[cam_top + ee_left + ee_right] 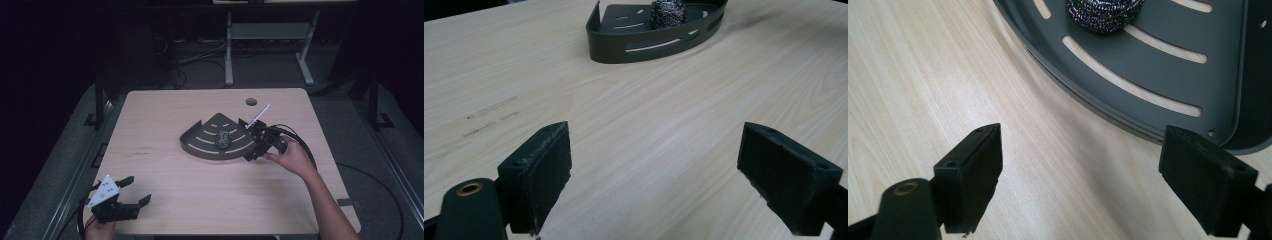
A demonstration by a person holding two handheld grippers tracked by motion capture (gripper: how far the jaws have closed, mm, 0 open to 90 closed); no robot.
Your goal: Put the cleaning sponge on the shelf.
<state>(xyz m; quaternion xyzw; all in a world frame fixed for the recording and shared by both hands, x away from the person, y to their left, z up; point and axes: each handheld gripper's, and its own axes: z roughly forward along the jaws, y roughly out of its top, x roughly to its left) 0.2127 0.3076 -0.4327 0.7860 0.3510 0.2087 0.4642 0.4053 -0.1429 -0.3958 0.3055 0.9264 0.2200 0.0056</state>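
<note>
In the right gripper view the steel scouring ball (1104, 12) is cut off by the top edge, so just its lower half shows, and the dark grey corner shelf tray (1168, 65) it rests in runs out of the picture at the top and right; the right-hand jaw of the right gripper (1080, 175) covers a little of the tray's curved front rim, and whether that jaw touches the rim cannot be made out. The jaws stand spread wide with bare bench (923, 75) between them and nothing pinched; the ball lies ahead of them and beyond the tray's rim, well apart from both pads. In the high view the right gripper (248, 156) sits just beside the tray's (192, 145) right end, its body largely a dark tangle against the cable and the person's hand, so its jaws are hard to tell apart there, while the ball (223, 139) shows as a small grey lump in the tray's middle. The left gripper (137, 190) rests at the near edge of the bench, well apart from the tray, spread wide and empty; in the left gripper view its jaws (654, 175) frame bare wood, with the tray (644, 47) and ball (668, 13) far ahead and clipped by the top edge.
</note>
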